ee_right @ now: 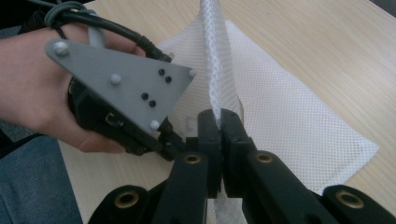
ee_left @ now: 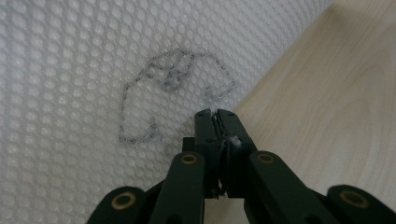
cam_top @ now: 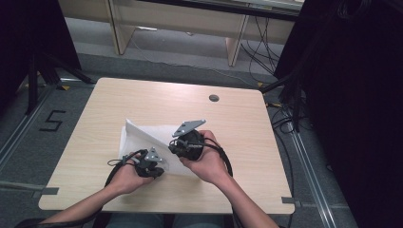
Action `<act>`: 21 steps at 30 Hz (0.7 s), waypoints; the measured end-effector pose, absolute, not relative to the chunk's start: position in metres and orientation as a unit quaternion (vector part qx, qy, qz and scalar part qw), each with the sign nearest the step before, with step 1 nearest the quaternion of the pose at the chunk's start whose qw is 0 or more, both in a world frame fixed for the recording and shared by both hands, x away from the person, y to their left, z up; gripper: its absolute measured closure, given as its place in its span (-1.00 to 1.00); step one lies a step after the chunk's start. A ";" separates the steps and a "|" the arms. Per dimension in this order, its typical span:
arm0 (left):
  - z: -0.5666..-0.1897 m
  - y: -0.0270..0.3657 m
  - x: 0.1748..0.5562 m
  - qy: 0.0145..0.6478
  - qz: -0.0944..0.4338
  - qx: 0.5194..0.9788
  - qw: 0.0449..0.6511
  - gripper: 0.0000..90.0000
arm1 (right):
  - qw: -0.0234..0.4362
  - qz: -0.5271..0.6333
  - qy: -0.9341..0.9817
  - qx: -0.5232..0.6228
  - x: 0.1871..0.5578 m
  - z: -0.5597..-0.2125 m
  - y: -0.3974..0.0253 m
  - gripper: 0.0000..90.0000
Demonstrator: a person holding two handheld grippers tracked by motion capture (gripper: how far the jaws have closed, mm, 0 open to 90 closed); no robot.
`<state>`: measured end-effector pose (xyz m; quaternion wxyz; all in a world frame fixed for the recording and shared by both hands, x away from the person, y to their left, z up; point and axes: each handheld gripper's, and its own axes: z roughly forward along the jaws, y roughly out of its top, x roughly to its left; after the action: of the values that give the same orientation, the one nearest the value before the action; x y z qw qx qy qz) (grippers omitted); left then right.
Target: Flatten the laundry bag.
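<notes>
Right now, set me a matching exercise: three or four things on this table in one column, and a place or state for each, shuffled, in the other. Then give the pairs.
Things:
1. left gripper
2. right gripper
3. white mesh cloth
4. round dark cap

Places or states:
A. set into the table top near its far edge
B. shut on a raised fold of the cloth
C. shut on the cloth's edge, beside a grey drawn outline
D. lies partly flat on the table, one part lifted

Pairs: 1-C, 2-B, 3-D, 4-A
</notes>
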<state>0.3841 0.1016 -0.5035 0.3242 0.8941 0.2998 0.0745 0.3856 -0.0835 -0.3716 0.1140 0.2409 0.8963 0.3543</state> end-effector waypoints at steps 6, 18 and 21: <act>-0.501 0.105 0.385 0.306 0.083 0.892 0.322 0.96 | 0.116 0.355 0.895 0.243 0.380 -0.372 -0.083 0.98; -0.501 0.120 0.389 0.327 0.083 0.885 0.321 0.96 | 0.099 0.360 0.897 0.237 0.368 -0.377 -0.084 0.98; -0.493 0.139 0.385 0.324 0.090 0.885 0.323 0.96 | 0.103 0.361 0.898 0.230 0.366 -0.379 -0.084 0.98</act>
<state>0.3847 0.1385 -0.4930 0.3228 0.8849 0.3235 0.0898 0.3657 -0.0842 -0.3794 0.1027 0.2302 0.8980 0.3606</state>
